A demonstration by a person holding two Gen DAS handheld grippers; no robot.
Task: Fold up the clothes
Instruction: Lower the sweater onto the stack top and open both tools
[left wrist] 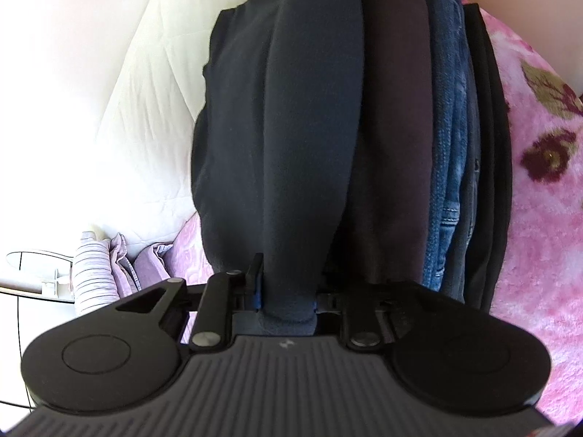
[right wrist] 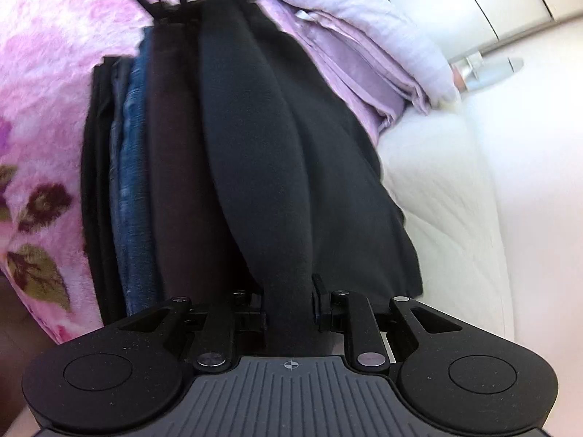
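On the bed, whose pink floral blanket meets white quilted bedding, a dark folded garment sits on the stack of folded clothes. The left tool and right tool each pinch an opposite end of it, probably to keep its fold flat. Only the right view shows the opposite tool.

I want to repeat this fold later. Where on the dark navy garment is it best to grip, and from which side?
Grip its two narrow bunched ends, one per tongs, coming in along its length from opposite ends. The dark navy garment tapers to a thin neck there, so the left tongs and right tongs close fully around it. The wide middle looks too bulky, and it lies against the stack of folded clothes.
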